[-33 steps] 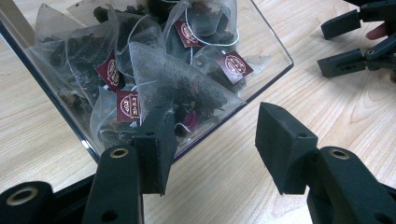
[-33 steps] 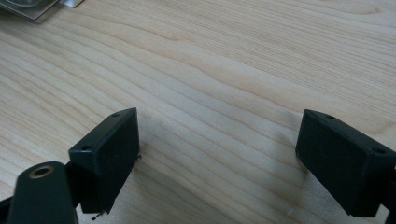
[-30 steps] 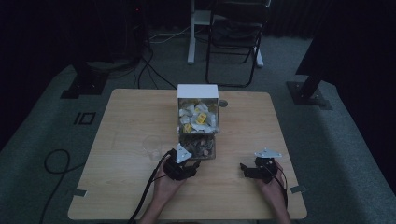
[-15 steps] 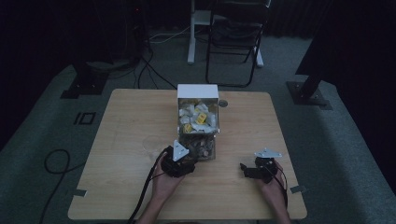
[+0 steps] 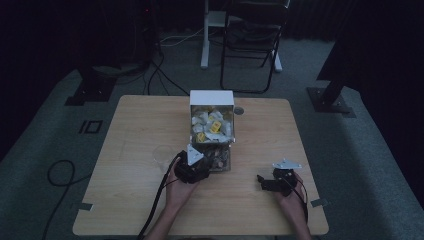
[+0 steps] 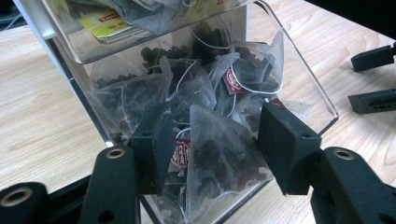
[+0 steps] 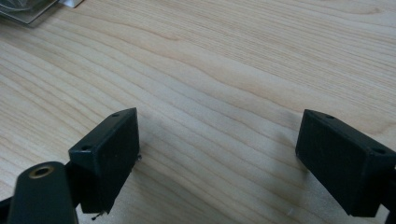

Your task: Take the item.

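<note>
Black left claw (image 6: 212, 144) half-spread around a pyramid tea bag (image 6: 219, 158) in the clear bin (image 6: 308, 88).

black left gripper (image 6: 212, 144), brass-ringed screw holes, trailing cable

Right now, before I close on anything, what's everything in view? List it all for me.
Clear dispenser box: one, white top, table centre.
Pyramid tea bags: several, dark tea, in its lower tray.
Wrapped sachets: several, white and yellow, upper part.
Table: one, light wood.
Chair: one, dark, behind the table.
Left gripper: black, jaws apart around a tea bag, not pressing.
Right gripper: black, open over bare wood.
</note>
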